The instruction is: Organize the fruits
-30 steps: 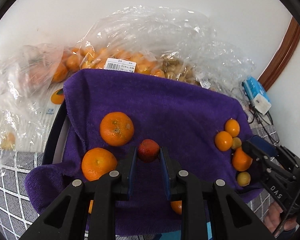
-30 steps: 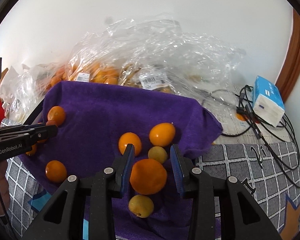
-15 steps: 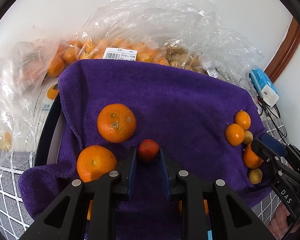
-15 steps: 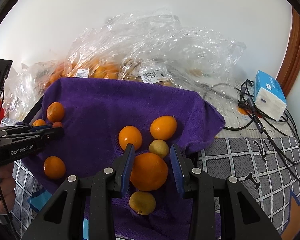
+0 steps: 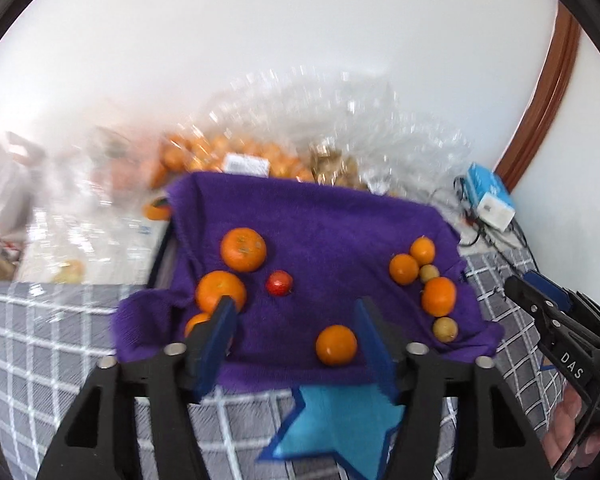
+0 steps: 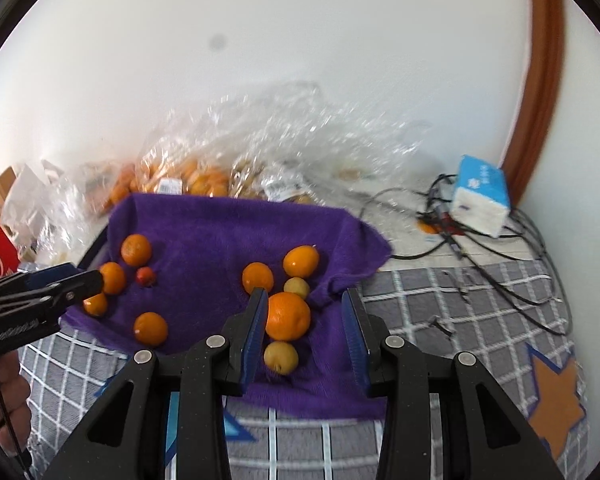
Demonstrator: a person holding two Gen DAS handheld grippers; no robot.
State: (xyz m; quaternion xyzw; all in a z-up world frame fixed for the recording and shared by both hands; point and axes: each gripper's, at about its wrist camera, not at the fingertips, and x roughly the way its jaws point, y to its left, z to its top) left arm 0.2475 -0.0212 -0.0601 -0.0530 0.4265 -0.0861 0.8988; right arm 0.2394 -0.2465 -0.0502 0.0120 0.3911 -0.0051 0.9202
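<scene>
- Two hand-held grippers hang above a purple towel (image 5: 332, 220) spread over a grid-patterned surface, fruit scattered on it in a left and a right cluster.
- Left hand-held gripper (image 5: 296, 344): jaws wide and opening, nothing between the pads. The small red fruit (image 5: 279, 283) lies just ahead of it on the towel, beside two large oranges (image 5: 243, 249).
- Right hand-held gripper (image 6: 305, 338): jaws apart, pressing on nothing. A large orange (image 6: 288, 316) sits ahead between the finger lines, nearer the left finger, with a yellow fruit (image 6: 281, 357) just below it.
- Round fruit has no long axis, so approach angle matters little.
- One lone orange (image 5: 336, 345) rests near the towel's front edge; the towel's middle is bare, good room for sorting.
- Crinkled plastic bags (image 6: 260, 152) of fruit crowd the far edge.
</scene>
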